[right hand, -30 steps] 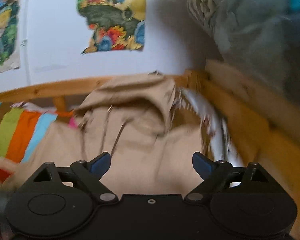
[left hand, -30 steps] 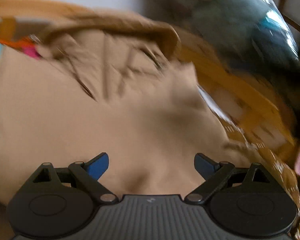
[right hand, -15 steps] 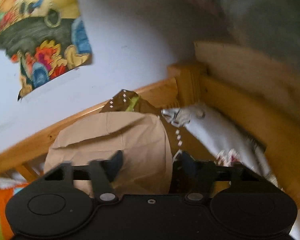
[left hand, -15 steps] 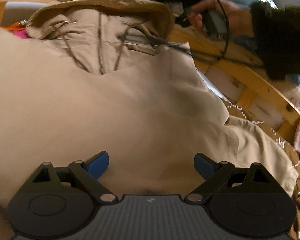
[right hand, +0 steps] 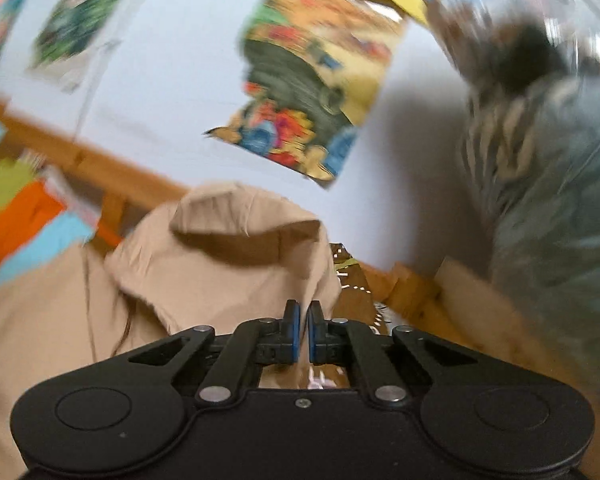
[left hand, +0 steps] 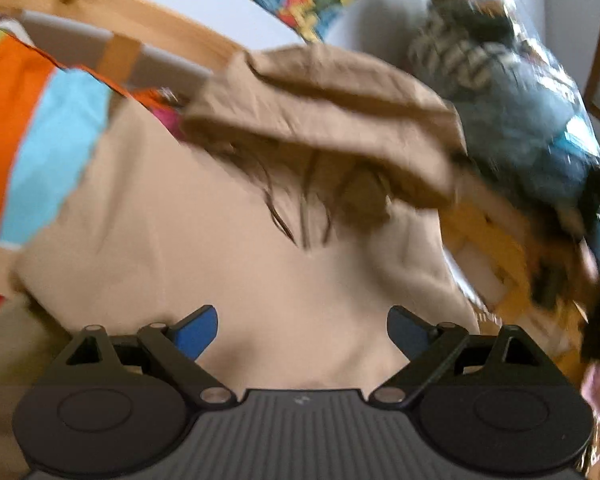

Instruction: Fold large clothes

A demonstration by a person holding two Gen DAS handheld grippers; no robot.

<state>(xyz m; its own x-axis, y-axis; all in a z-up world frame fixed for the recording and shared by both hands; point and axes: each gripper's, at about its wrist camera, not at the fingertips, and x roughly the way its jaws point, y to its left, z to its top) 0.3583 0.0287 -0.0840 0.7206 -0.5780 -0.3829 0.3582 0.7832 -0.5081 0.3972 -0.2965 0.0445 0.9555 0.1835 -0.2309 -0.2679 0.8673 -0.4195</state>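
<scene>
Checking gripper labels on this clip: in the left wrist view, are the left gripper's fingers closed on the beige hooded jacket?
No. The left gripper has its blue-tipped fingers spread wide apart above the beige hooded jacket, with nothing pinched between them.

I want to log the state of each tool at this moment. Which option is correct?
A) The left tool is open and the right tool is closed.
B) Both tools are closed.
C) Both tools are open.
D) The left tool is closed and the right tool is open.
A: the left tool has its blue pads wide apart above the beige hooded jacket, while the right tool has its pads nearly together.
</scene>
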